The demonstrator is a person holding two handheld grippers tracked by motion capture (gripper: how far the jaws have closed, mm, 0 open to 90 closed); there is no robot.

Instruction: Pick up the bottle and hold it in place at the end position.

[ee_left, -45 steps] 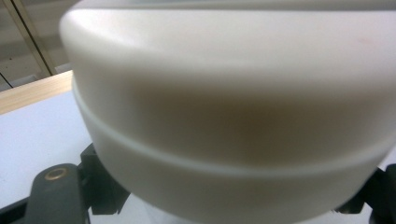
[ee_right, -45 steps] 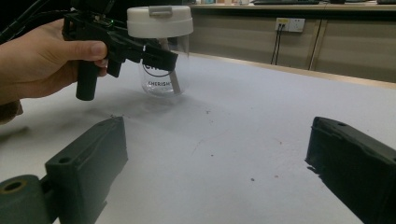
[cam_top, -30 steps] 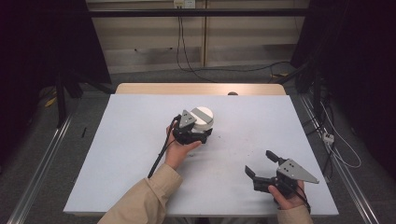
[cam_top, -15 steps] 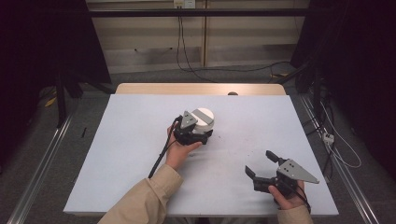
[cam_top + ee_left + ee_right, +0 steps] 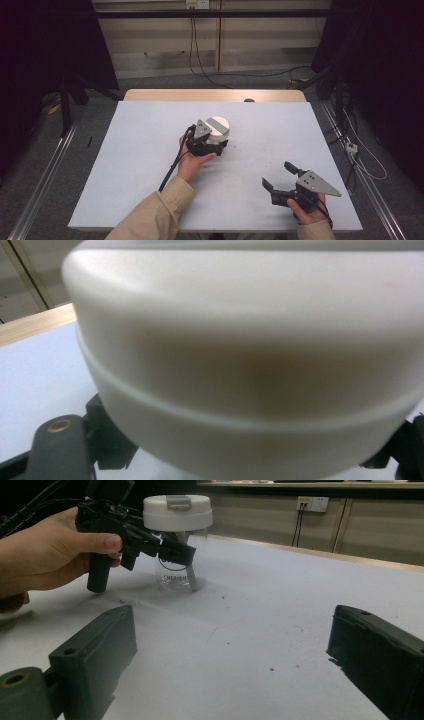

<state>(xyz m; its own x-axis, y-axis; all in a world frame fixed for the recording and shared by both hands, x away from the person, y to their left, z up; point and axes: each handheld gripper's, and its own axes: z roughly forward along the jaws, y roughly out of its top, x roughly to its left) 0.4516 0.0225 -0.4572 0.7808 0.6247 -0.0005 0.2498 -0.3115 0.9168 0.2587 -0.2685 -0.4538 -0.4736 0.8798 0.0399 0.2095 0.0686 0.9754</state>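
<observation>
No visible change: left gripper (image 5: pixel 214 145) and right gripper (image 5: pixel 281 176) as before.

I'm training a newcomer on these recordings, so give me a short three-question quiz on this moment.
1. True or false: the left hand-held gripper is closed on the jar.
2. What colour is the jar's lid?
3. The right hand-held gripper is: A) open, holding nothing; B) closed on the lid; C) lying on its side on the table.

Key: 1 true; 2 white; 3 A.
</observation>
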